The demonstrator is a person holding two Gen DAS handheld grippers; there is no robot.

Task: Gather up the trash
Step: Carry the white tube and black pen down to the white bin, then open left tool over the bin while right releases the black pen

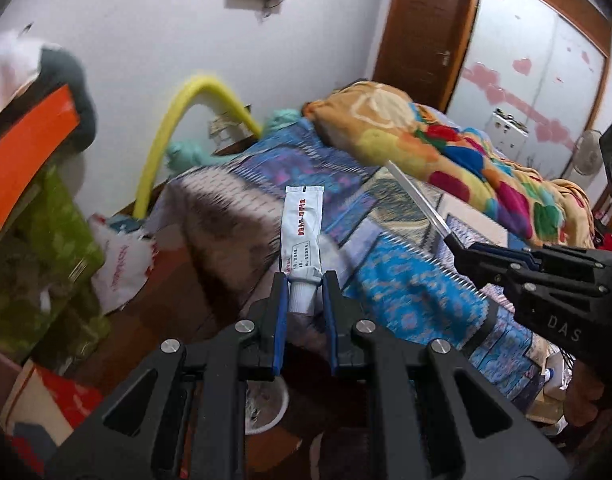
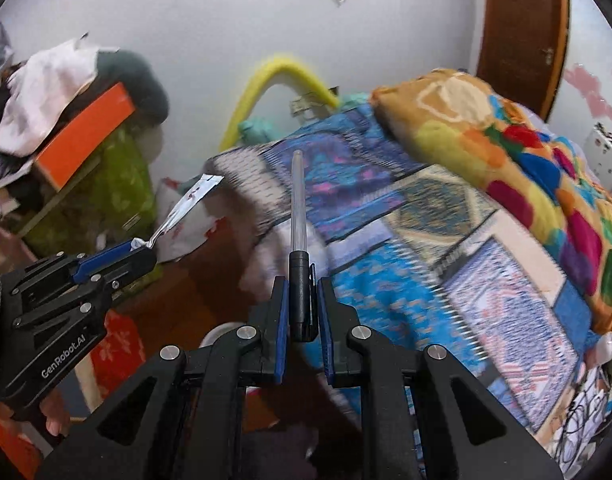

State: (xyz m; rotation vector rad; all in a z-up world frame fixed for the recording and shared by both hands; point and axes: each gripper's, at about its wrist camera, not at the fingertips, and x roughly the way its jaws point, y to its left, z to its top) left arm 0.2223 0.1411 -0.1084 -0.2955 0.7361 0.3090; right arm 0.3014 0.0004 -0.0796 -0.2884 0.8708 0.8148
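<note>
Right, both tools are loaded atm. My left gripper (image 1: 304, 292) is clamped on a white tube (image 1: 302, 236), pinched at the cap/neck end, w/ the flat crimped tail sticking out ahead. My right gripper (image 2: 302, 308) is closed on a pen (image 2: 299, 240), gripping the black section, clear barrel running forward. Both items are held in the air over the patterned bedspread (image 1: 405, 292), not touching it afaict.

Handling: the tube looks light and soft, body partly squeezed flat, so it'll flop or buckle if I grab mid-body. The neck is the stiff bit, so that's the right hold imo. The film surface is prob a bit slick. The pen is light, rigid, smooth and round, so it could roll or pivot between the pads; the grip near one end means the long barrel may swing if I jerk it.

Axes: in the left wrist view the tube's long axis runs straight away from the fingers, tail toward the wall (image 1: 146, 40). In the right wrist view it angles up and to the right from the left tool. The pen's long axis also lies along its gripper's fingers, pointing toward the far end of the bed. No bin that I can pick out for sure.
</note>
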